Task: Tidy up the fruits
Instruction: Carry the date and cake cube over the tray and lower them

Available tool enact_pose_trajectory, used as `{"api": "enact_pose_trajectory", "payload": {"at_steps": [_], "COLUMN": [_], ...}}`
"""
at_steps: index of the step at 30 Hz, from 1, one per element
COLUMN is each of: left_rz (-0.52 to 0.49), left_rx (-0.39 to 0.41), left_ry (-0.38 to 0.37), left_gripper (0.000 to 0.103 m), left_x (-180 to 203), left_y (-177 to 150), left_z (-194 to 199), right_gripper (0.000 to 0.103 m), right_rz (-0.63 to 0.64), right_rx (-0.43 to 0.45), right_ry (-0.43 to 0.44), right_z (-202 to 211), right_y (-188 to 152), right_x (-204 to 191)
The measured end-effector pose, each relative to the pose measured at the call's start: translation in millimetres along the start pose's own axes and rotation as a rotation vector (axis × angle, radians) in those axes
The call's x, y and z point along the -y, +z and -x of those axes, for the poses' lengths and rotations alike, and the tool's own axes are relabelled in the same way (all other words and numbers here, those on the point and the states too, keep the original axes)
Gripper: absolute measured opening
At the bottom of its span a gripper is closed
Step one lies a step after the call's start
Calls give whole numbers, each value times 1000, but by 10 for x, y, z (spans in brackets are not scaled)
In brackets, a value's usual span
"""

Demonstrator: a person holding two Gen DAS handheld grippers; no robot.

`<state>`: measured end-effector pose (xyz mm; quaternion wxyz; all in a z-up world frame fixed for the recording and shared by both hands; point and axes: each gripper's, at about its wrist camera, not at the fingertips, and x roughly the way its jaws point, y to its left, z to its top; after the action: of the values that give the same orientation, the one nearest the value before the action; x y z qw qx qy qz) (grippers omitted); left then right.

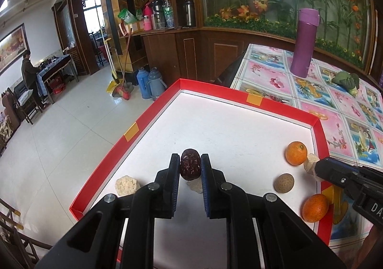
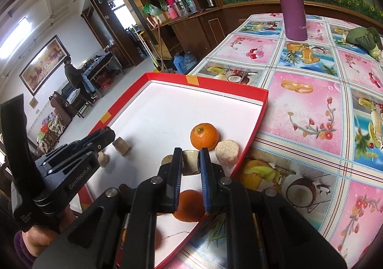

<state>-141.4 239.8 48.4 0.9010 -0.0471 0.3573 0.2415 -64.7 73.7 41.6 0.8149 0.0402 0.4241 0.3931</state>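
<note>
My left gripper [image 1: 189, 158] is shut on a dark red wrinkled date [image 1: 190, 168], held just above the white floor of a red-rimmed tray [image 1: 153, 113]. A pale crumbly chunk [image 1: 126, 185] lies to its left. An orange [image 1: 296, 152], a brown round longan [image 1: 284, 182] and a second orange [image 1: 315, 208] sit at the right. My right gripper [image 2: 190, 151] is shut on a tan block [image 2: 190, 164] near the tray's right rim [image 2: 261, 113], next to an orange [image 2: 204, 136] and a pale cylinder [image 2: 227, 151]. A second orange [image 2: 189, 205] lies under its fingers.
The tray rests at the edge of a table with a flowered cloth [image 2: 311, 106]; open floor [image 1: 59, 125] drops away on the left. A purple flask [image 1: 304, 43] and a green leafy vegetable [image 1: 347, 79] stand further back. Far off, a person [image 1: 28, 70] stands at a desk.
</note>
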Motion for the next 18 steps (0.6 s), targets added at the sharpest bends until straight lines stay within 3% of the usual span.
{"api": "enact_pose_trajectory", "payload": {"at_steps": [18], "left_rz": [-17], "left_rx": [-6], "left_ry": [-2], "left_gripper": [16], "left_x": [31], "left_y": [-8], "left_z": [2], "right_gripper": [17], "right_rz": [12], "right_rx": [-3], "right_ry": [-10], "right_z": [-28], "right_y": [-4], "right_x": [-3]}}
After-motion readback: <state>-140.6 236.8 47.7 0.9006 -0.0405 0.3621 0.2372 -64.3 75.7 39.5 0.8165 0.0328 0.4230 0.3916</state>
